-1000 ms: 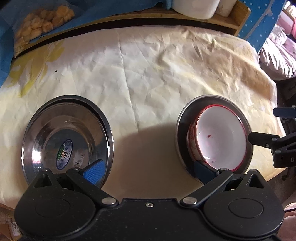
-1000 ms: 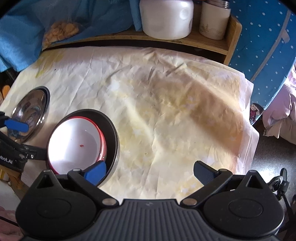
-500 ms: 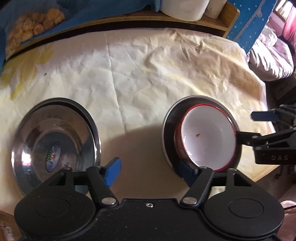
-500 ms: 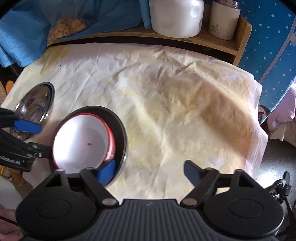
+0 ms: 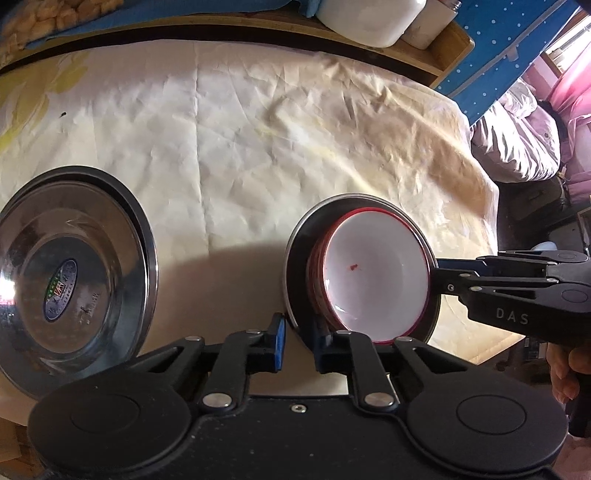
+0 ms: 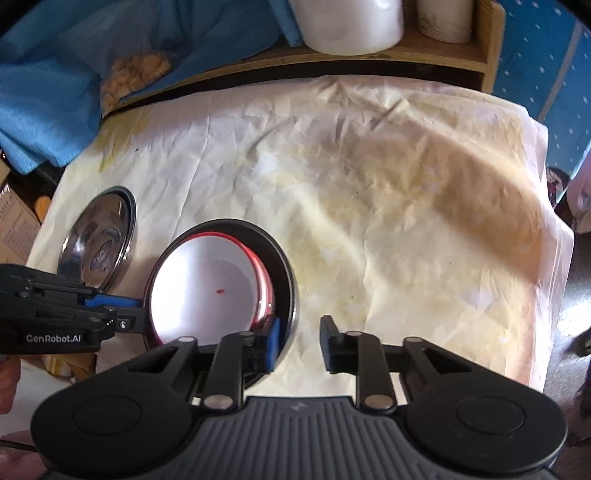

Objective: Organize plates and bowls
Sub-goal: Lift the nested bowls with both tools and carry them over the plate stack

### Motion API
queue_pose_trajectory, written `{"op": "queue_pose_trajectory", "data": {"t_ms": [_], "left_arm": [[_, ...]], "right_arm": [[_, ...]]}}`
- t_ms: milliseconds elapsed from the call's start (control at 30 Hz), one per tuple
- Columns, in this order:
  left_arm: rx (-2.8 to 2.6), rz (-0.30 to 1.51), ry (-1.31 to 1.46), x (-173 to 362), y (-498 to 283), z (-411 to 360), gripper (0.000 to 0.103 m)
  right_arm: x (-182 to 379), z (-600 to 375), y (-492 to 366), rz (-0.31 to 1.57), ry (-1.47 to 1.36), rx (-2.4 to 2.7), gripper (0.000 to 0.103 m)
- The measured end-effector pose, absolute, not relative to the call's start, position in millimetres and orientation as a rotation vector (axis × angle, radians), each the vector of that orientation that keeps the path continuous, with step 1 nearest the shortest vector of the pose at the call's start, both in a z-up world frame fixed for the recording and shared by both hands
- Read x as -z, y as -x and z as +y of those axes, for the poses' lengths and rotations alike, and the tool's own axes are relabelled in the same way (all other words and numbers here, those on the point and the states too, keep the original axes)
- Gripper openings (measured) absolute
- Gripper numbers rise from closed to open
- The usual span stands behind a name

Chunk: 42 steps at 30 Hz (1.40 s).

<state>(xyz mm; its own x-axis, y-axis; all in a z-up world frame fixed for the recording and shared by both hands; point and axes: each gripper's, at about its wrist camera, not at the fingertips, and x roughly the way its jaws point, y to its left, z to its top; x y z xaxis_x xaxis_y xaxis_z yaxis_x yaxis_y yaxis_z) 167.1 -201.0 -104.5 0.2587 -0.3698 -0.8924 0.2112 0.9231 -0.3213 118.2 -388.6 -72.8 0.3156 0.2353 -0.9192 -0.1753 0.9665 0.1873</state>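
White tub [image 5: 364, 20] cut off by top edge, sticker text [image 5: 61, 290] unreadable

desk cover: wrinkly cream paper sheet [image 6: 369, 206] over the whole desk, yellow and brown stains on it
back ledge: wooden shelf [image 6: 436, 55] along the far edge
on the shelf: big white plastic tub [image 6: 347, 22] with a smaller pale jar [image 6: 445, 18] just beside it
far left: clear bag of yellowish snack pieces [image 6: 133, 74] lying on blue cloth [image 6: 55, 85]
right side: blue fabric with white dots [image 6: 543, 48]
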Motion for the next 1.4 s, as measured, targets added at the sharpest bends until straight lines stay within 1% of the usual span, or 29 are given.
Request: {"op": "queue_pose_trajectory", "data": {"t_ms": [267, 300, 433, 733, 800, 1067, 1400], "left_arm": [[0.387, 1.258, 0.170, 106.0, -168.3, -198.8, 0.016], [0.386, 1.260, 0.174, 106.1, -168.7, -198.3, 0.016], [0.382, 1.269, 0.205, 107.3, -170.0, -195.0, 0.016], [0.368, 1.285, 0.296, 116.0, -173.8, -186.3, 0.016], [0.371, 1.290, 0.319, 117.8, -174.5, -184.4, 0.014], [0.359, 1.290, 0.318, 119.0, -174.3, -186.0, 0.013], [0.353, 1.277, 0.309, 118.0, -172.8, -187.6, 0.012]], "right_arm": [[78.6, -385.1, -123.9, 1.242, -0.053, -0.255, 0.020], [78.9, -385.7, -123.9, 1.241, -0.060, -0.263, 0.016], [79.1, -383.5, -123.6, 1.236, -0.055, -0.282, 0.011], [80.2, -385.7, -125.2, 1.240, -0.074, -0.294, 0.011], [80.8, -388.1, -125.1, 1.239, -0.090, -0.297, 0.011], [85.5, -400.1, -126.3, 1.249, -0.204, -0.291, 0.011], [85.8, -399.1, -124.2, 1.245, -0.196, -0.289, 0.011]]}}
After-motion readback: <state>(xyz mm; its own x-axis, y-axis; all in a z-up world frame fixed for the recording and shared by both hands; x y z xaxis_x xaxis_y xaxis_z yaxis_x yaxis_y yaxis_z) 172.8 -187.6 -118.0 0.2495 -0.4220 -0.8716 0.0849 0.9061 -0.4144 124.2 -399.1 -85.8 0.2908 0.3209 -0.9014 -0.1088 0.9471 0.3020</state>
